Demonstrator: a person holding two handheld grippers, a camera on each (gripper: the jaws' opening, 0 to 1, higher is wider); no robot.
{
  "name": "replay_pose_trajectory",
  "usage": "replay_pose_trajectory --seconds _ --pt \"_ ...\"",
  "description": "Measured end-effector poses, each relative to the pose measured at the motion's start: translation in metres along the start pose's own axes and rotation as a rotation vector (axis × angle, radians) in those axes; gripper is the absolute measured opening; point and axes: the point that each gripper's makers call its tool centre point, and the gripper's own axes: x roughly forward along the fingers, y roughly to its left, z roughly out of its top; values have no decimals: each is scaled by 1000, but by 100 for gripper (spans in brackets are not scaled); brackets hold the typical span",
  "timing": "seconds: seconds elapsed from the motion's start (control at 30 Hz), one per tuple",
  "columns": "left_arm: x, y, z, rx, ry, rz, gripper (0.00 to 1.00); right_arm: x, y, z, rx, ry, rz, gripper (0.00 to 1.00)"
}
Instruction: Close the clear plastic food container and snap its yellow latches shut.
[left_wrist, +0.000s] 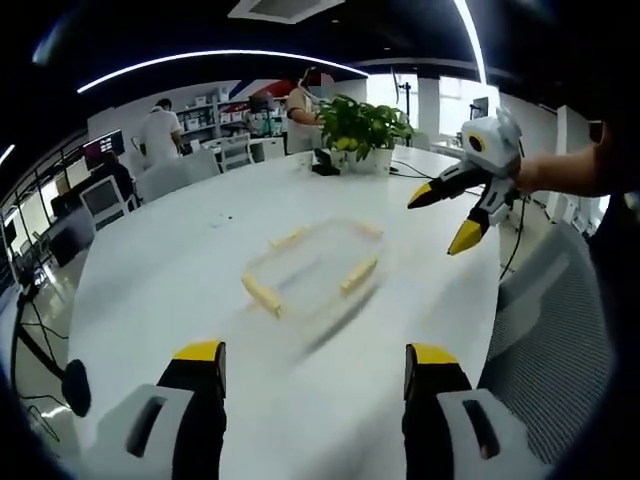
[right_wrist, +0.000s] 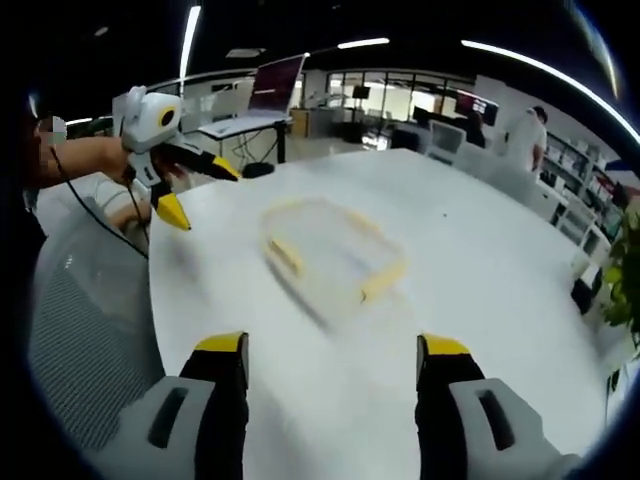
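Both my left gripper (left_wrist: 314, 365) and right gripper (right_wrist: 333, 355) hover near the container (left_wrist: 312, 266) on the worktop (left_wrist: 150, 290), fingers apart, empty.

I can read no text, label, brand or number in either of my views; the clear container (left_wrist: 313, 268) on the white table (left_wrist: 160, 290) is blurred and shows no print that I can make out; its yellow latches (left_wrist: 358, 276) carry no marks I can tell. The screens (left_wrist: 103, 147) on the far wall in my left gripper view are too small and soft to read; the tilted monitor (right_wrist: 277, 83) in my right gripper view shows only a pinkish glow, no legible words.
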Motion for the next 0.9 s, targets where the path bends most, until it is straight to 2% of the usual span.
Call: replay_pose_trajectory --seconds 0.33,0.57,0.9 --pt "-17 -14 -2 -20 -27 19 78 -19 11 -11 39 -23 -50 70" --pt "-24 -22 -8 -29 -24 16 81 -26 13 -18 52 -23 -79 71" --pt "-30 -29 -8 -53 -52 28 88 -35 20 -22 41 -37 -88 77"
